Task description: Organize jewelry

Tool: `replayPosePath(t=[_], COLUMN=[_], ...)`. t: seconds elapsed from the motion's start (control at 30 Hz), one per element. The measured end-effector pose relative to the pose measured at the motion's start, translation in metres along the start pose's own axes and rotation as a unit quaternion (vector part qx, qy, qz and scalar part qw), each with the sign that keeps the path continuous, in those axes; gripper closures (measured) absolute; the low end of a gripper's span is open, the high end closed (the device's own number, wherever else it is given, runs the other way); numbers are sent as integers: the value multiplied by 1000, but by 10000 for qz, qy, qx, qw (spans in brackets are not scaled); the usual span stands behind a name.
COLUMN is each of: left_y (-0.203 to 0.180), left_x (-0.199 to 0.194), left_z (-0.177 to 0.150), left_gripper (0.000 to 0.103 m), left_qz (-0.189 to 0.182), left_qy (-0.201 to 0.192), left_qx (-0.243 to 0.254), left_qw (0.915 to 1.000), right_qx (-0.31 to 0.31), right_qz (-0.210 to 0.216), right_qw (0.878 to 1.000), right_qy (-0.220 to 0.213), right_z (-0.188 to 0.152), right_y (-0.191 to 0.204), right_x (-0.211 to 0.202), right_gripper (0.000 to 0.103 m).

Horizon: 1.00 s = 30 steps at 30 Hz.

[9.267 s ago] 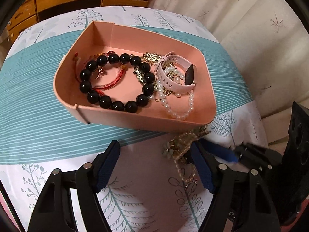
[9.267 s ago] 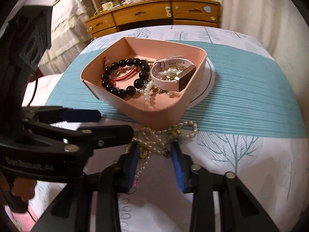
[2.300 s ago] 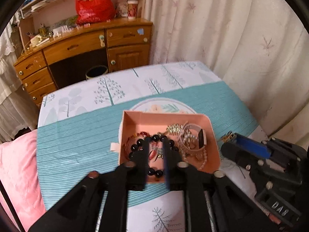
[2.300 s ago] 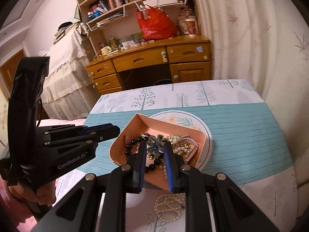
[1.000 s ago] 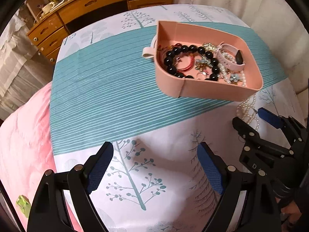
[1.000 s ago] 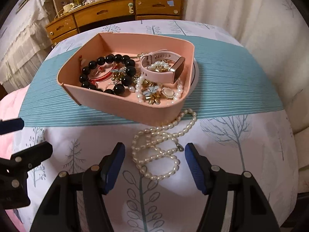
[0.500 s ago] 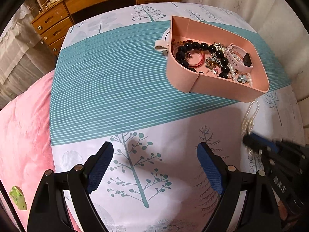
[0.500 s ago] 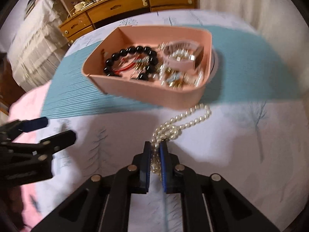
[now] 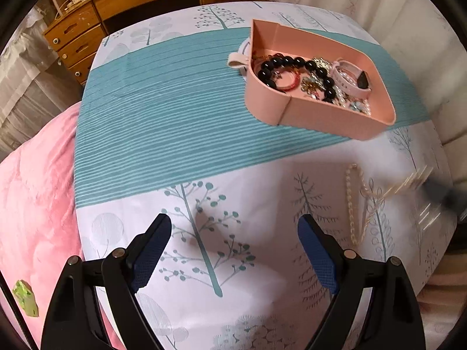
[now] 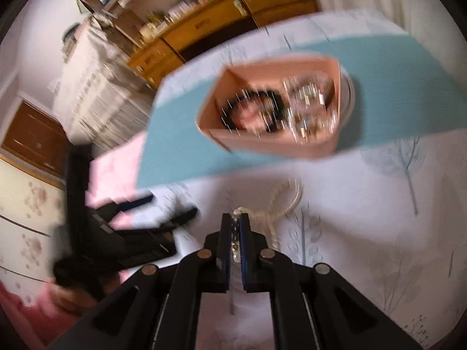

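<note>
The left wrist view is sharp: the pink tray (image 9: 327, 116) sits towards the bench's far right corner on the teal stripe, holding a black bead bracelet (image 9: 294, 64) and a pink watch (image 9: 354, 80) among smaller pieces. The right wrist view is blurred, and only it shows the right gripper (image 10: 235, 227): its jaws are closed on the pearl necklace (image 10: 274, 204), beads pinched between the pads, the rest of the strand trailing ahead towards the tray (image 10: 277, 143). From the left, that necklace (image 9: 353, 201) is seen near the bench's right edge, part lying, part streaked. The left gripper (image 9: 233, 233) hangs over the near bench, jaws wide apart with nothing between them.
</note>
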<state>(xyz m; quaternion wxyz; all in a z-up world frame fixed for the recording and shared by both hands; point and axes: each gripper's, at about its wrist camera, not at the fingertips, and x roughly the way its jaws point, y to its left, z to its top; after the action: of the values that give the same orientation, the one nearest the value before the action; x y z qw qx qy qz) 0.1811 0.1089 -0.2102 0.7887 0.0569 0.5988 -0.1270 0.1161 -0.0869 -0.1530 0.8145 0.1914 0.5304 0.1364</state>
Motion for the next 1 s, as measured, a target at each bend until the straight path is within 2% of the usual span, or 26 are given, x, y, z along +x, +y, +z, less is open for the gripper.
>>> replayPosePath(t=[0.2,0.37,0.5,0.57,0.73,1.0], left_y=[-7,-15,-16,-15,-8,0], left_x=[-2,1,-3,-4,-9,-12], left_z=[-14,-21,-27,-30,-37,-48], left_gripper=[16,16,16,16,16,16], left_qz=[-187,-79,55,128,140,91], left_qy=[-137,-163,-307,-340,-400,-364], left_qx=[127,177,238,223,45,-219], left_qw=[9996,9997,9992,9991,9991,9991], right_qx=[-388,-1002,-1257,-1273,-1053,-502], right_qz=[480,743,746,685,555,177], right_qw=[9959,9823,9694,9668,9717,9883], right_qy=[-669,-1398,-1970,-2108,-2042,-1427], right_z=[41,72,91,97,105,92], right_y=[19,44,52,51,39,4], right_x=[-54,-91,-111,-111,-91,-31], right_gripper=[99,99,98,98,98,98])
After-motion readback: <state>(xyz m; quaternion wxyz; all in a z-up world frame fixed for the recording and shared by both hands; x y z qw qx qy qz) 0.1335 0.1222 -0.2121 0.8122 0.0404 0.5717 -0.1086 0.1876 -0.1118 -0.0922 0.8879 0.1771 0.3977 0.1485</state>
